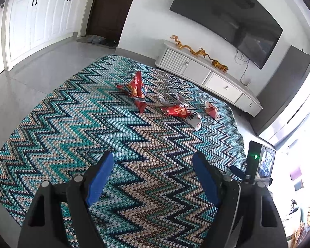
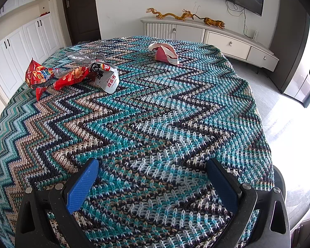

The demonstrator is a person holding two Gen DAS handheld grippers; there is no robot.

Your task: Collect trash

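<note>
Nearest in both wrist views we see our own blue finger pads. Left gripper: jaws spread wide, nothing between them, only the knit cloth below. Right gripper: same, jaws wide apart, holding nothing. Both hang over the near part of the zigzag knit blanket, teal, beige and dark stripes, which covers the whole surface under us.

In the left wrist view the right gripper's camera unit shows at the right edge, green light on, just past the blanket's edge.

Trash sits farther out, well apart from both grippers. Red snack bag crumpled, standing partly up, toward the far left in the right wrist view. Just beside it, touching, a second red snack wrapper lies flat with a white and grey printed bag against its right end; crinkled silver foil just behind them. A pink and white crumpled wrapper lies alone farther back, right of that cluster, near the far blanket edge. Same group shows mid-blanket in the left wrist view, red snack bag on the left.

Beyond: white TV cabinet against the wall, golden dragon figurines on top, wall TV above. White cupboards and a dark door to the left.
</note>
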